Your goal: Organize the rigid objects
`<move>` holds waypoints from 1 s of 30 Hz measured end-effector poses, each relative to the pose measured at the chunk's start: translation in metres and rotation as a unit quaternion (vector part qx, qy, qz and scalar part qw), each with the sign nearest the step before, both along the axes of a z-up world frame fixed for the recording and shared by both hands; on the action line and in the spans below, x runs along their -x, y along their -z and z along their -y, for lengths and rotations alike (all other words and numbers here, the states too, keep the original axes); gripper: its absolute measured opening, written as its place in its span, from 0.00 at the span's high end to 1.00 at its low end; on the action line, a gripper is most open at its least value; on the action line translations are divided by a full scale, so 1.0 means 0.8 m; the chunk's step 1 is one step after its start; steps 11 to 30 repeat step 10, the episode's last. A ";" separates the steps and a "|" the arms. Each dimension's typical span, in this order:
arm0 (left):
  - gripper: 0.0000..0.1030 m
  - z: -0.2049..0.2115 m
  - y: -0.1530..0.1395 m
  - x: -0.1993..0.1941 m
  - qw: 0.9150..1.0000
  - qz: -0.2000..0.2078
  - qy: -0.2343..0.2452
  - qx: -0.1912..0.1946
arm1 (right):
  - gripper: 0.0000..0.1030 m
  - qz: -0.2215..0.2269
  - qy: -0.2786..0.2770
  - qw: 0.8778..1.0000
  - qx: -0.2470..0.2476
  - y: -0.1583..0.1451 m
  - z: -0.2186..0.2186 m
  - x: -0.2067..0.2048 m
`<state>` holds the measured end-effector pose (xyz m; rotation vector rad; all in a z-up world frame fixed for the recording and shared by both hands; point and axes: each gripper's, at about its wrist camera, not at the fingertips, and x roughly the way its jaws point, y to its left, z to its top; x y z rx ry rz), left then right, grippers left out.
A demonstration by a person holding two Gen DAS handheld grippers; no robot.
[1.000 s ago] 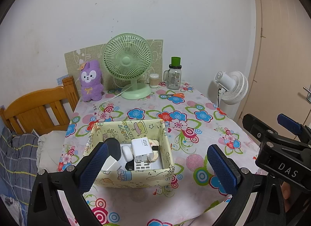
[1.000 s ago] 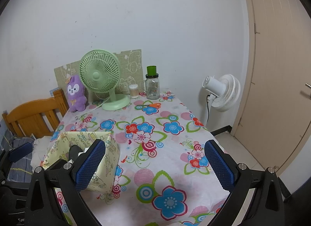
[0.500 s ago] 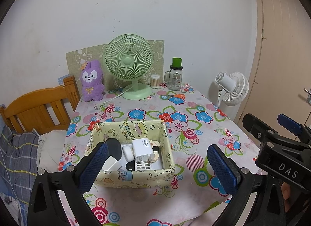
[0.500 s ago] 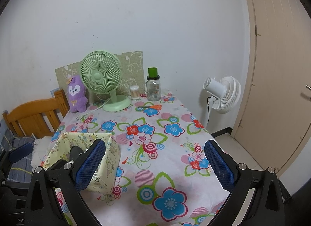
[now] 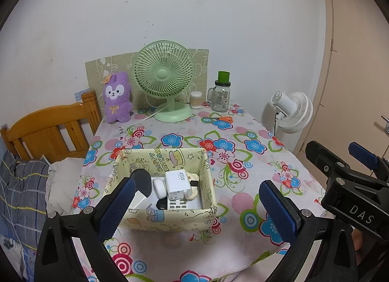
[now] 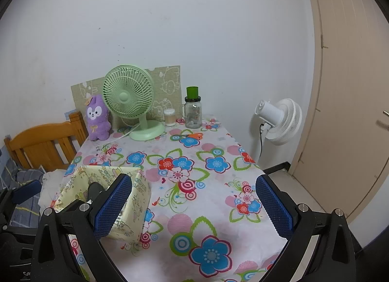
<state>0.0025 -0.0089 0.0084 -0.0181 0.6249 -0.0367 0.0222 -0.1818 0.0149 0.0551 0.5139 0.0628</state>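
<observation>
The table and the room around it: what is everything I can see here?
Table: one, flowered cloth, centre.
Box: one, pale yellow, near left of table.
Charger: one, white, in the box among other small items.
Desk fan: one, green, far side of table.
Plush toy: one, purple, left of the desk fan.
Jar: one, clear with green top, right of the desk fan.
Scissors: one, orange, before the jar.
Floor fan: one, white, right of table.
Chair: one, wooden, left.
Door: one, beige, right.
Left gripper: one, black and blue, open.
Right gripper: one, black and blue, open.
</observation>
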 end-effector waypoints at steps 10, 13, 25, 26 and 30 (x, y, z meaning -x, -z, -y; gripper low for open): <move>0.00 0.000 0.000 0.001 1.000 0.001 0.001 0.001 | 0.00 0.002 -0.001 1.000 0.000 -0.002 0.003 0.000; 0.00 0.000 0.000 0.001 1.000 0.001 0.001 0.001 | 0.00 0.002 -0.001 1.000 0.000 -0.002 0.003 0.000; 0.00 0.000 0.000 0.001 1.000 0.001 0.001 0.001 | 0.00 0.002 -0.001 1.000 0.000 -0.002 0.003 0.000; 0.00 0.000 0.000 0.001 1.000 0.001 0.001 0.001 | 0.00 0.002 -0.001 1.000 0.000 -0.002 0.003 0.000; 0.00 0.000 0.000 0.001 1.000 0.001 0.001 0.001 | 0.00 0.002 -0.001 1.000 0.000 -0.002 0.003 0.000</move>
